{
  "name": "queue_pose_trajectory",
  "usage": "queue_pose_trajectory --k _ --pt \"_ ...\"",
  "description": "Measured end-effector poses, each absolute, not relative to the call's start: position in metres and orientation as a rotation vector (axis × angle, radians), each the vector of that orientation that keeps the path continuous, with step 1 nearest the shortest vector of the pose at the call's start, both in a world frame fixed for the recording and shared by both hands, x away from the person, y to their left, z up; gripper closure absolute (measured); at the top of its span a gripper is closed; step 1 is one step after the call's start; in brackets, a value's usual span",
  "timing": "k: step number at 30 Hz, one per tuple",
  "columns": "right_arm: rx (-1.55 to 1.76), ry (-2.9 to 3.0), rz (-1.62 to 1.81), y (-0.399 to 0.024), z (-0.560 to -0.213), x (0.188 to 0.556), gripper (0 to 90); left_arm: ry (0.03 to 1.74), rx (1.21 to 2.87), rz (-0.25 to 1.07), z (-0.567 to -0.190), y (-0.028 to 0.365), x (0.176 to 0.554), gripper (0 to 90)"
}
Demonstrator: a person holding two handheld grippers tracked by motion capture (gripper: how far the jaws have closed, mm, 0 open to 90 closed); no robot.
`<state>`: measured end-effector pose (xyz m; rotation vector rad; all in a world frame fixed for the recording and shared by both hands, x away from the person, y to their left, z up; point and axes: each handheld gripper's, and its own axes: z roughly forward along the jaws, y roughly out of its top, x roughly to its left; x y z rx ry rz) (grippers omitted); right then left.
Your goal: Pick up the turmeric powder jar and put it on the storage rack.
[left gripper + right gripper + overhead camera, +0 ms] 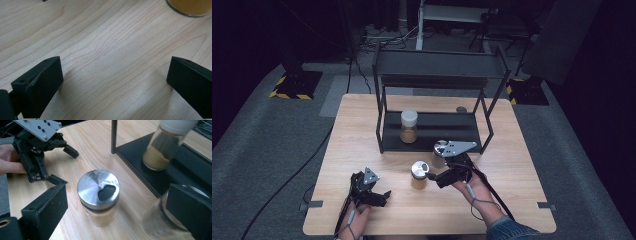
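A glass jar with a silver lid [419,174] [98,195], holding amber powder, stands on the wooden table [362,145]. My right gripper [435,176] [116,195] is open, its jaws on either side of this jar and a little short of it. A second silver-lidded jar [440,152] [160,225] stands just behind the right jaw, blurred. A white-lidded jar [408,126] [165,147] of the same powder sits on the lower shelf of the black rack [432,131]. My left gripper [383,197] [115,72] [66,166] rests open on the table, nothing between its jaws.
The rack's front left post [114,136] rises close behind the jar on the table. The base of the amber jar [190,7] shows ahead of the left gripper. A cable [492,192] trails from the right gripper over the forearm.
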<state>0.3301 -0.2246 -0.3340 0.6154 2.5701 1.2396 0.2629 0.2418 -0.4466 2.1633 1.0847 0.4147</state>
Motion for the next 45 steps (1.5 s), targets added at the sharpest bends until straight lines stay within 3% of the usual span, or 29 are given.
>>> queue_pose_trajectory --k 14,33,40,43,45 --pt "0.602 2.612 1.183 -0.194 -0.349 0.334 3.8 1.08 2.166 0.413 -0.447 0.243 0.263 0.1" --pt "0.614 2.683 1.065 -0.166 -0.375 0.347 11.2 1.079 2.166 0.411 -0.447 0.243 0.263 0.1" --pt "0.613 2.705 1.032 -0.16 -0.381 0.35 19.5 1.081 2.167 0.409 -0.446 0.243 0.263 0.2" --pt "0.606 2.722 0.997 -0.156 -0.381 0.351 30.1 1.081 2.166 0.409 -0.446 0.243 0.263 0.1" --pt "0.593 2.725 0.994 -0.156 -0.38 0.351 30.3 1.081 2.166 0.409 -0.446 0.243 0.263 0.1"
